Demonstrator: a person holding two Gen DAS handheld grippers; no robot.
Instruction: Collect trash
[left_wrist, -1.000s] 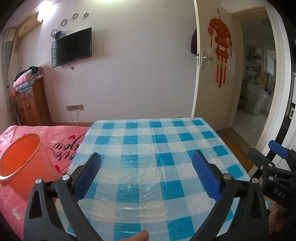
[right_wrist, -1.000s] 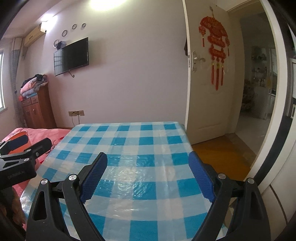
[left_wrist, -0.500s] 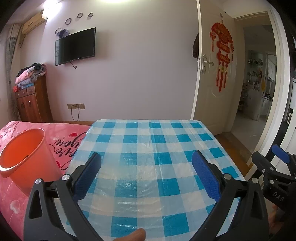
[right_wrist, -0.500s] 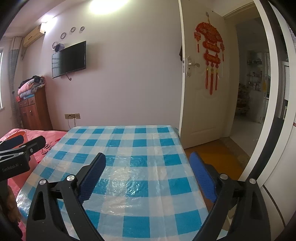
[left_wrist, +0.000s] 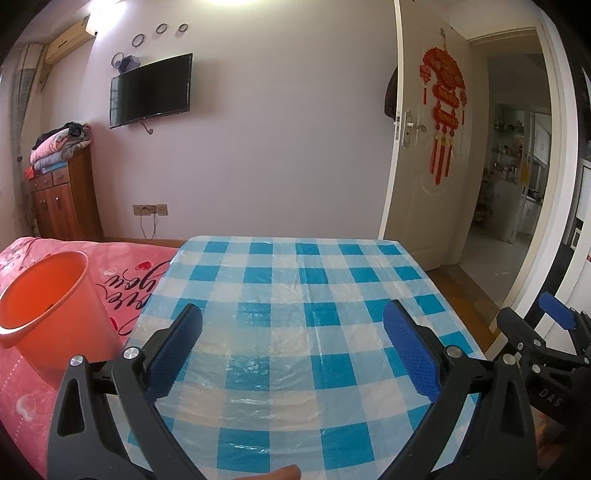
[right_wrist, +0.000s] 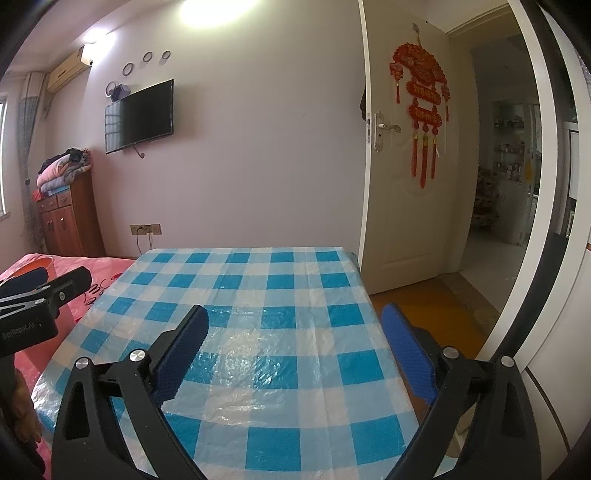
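Orange bin (left_wrist: 48, 306) (round, plastic), possibly empty, beside checkered table (left_wrist: 295, 295)

Orange plastic bin (left_wrist: 48, 306), round, upright, open top, walls tapering downward. Stands on pink bed w/ heart print, just beside the desk's left edge. Inside mostly hidden; only a small dark speck shows near the rim.

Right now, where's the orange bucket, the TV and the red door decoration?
orange bucket (left_wrist: 62, 325), left wrist view, outer wall.
TV (right_wrist: 140, 116), right wrist view, screen middle.
red door decoration (right_wrist: 419, 88), right wrist view, upper panel.
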